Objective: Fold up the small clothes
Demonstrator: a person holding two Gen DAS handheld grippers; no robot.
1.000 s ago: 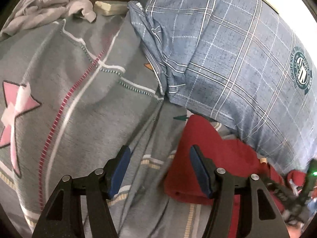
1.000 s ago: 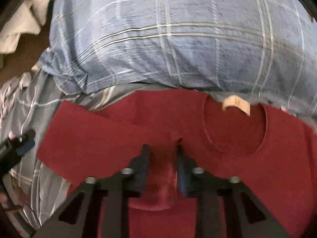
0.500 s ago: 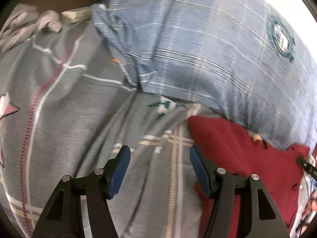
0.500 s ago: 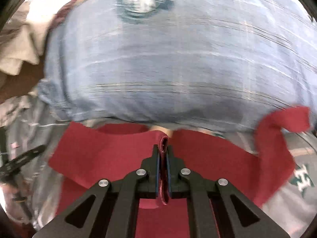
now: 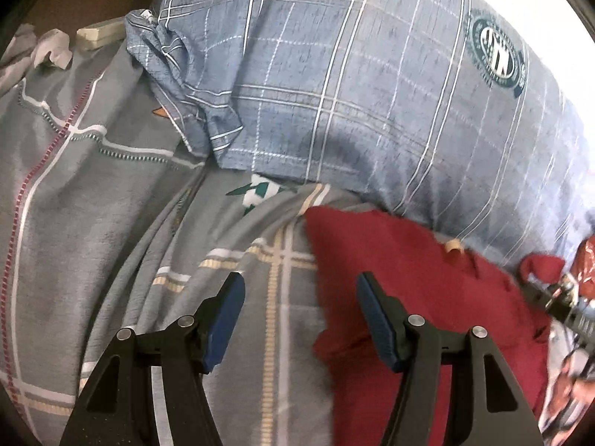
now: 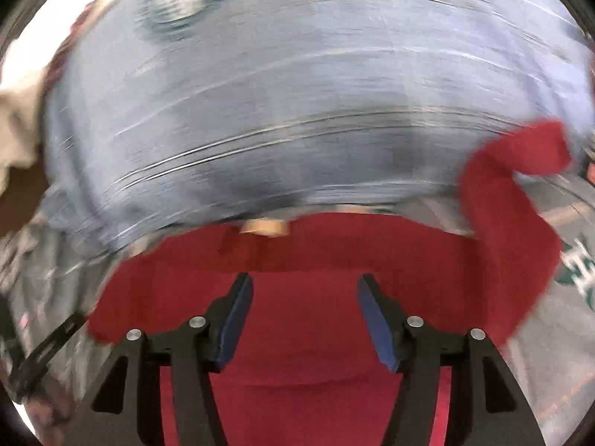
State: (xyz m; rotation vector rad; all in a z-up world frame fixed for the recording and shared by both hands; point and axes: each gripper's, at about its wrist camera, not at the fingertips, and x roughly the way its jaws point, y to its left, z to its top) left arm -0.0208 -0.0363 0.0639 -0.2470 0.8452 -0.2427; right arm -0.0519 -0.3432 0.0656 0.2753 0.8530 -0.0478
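A small red garment [image 5: 427, 290] lies on the grey patterned bedsheet [image 5: 111, 204], against a blue plaid pillow [image 5: 353, 93]. My left gripper [image 5: 301, 316] is open and empty, over the sheet at the garment's left edge. In the right wrist view my right gripper [image 6: 305, 316] is open over the red garment [image 6: 305, 334], holding nothing. A beige neck label [image 6: 264, 226] shows at the garment's far edge. One sleeve [image 6: 513, 200] curls up at the right. The right wrist view is blurred by motion.
The blue plaid pillow [image 6: 297, 93] fills the far side in the right wrist view. Crumpled pale cloth [image 5: 41, 50] and a beige block [image 5: 100, 31] lie at the far left. The other gripper's tip [image 5: 557, 297] shows at the right edge.
My right gripper was shut on a pinch of the red garment and has now opened, letting it go. The left view has shifted a little; the left gripper stayed open.
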